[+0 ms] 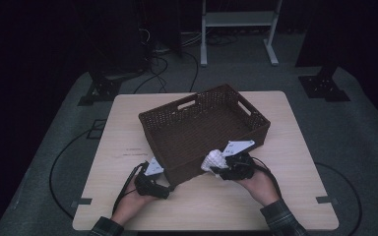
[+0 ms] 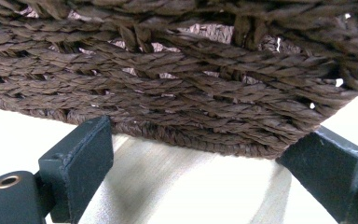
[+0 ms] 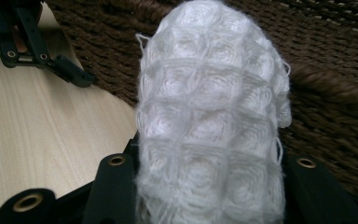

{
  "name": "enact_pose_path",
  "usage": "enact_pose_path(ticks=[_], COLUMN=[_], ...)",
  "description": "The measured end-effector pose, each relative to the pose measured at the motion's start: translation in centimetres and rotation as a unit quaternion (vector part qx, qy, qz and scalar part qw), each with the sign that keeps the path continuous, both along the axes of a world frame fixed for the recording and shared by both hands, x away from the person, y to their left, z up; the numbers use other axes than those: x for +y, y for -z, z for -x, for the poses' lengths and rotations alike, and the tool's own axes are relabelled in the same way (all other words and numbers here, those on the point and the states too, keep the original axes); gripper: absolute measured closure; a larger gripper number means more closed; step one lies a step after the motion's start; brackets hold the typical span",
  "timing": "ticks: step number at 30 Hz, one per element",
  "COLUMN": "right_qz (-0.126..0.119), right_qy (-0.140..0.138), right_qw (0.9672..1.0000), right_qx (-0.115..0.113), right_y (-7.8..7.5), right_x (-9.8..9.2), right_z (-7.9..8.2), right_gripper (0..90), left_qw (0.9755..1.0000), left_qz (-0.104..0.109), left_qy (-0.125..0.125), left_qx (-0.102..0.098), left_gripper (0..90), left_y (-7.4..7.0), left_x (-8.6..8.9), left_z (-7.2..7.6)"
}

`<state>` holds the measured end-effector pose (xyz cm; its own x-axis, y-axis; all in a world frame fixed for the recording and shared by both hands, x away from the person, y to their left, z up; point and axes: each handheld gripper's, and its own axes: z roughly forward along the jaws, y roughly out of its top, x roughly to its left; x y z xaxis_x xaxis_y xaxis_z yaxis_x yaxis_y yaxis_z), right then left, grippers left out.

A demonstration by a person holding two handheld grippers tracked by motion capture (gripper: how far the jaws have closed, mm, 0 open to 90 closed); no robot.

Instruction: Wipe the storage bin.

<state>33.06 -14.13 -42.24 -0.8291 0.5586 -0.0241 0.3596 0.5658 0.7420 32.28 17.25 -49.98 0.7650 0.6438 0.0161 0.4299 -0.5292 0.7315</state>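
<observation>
Woven basket (image 1: pixel 197 125) rim, white cloth (image 1: pixel 212 161) touching

Wicker basket (image 1: pixel 204 129) blocks mid-table, its near corner between both grippers. Bare table (image 1: pixel 295 147) to its right, left and near edge is passable.

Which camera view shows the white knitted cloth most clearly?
The right gripper view: the white knitted cloth is close there, its waffle pattern sharp, clamped in the right gripper. In the high view it is a small pale lump at the basket front rim.
</observation>
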Motion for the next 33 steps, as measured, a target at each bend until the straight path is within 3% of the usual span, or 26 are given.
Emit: enact_pose_path(ticks=[25, 33], right_qz=[0.041, 0.042], right_qy=[-0.026, -0.034], right_qw=[0.9976, 0.9967], right_qx=[0.05, 0.06], right_y=[4.3, 5.0], right_x=[2.5, 3.2], right_z=[-0.2, -0.2], right_gripper=[54.0, 54.0], left_qw=[1.0, 1.0], left_qz=[0.0, 0.0], left_qy=[0.0, 0.0], left_qx=[0.0, 0.0], left_gripper=[8.8, 8.8], left_y=[0.0, 0.0], left_x=[0.0, 0.0], left_z=[0.0, 0.0])
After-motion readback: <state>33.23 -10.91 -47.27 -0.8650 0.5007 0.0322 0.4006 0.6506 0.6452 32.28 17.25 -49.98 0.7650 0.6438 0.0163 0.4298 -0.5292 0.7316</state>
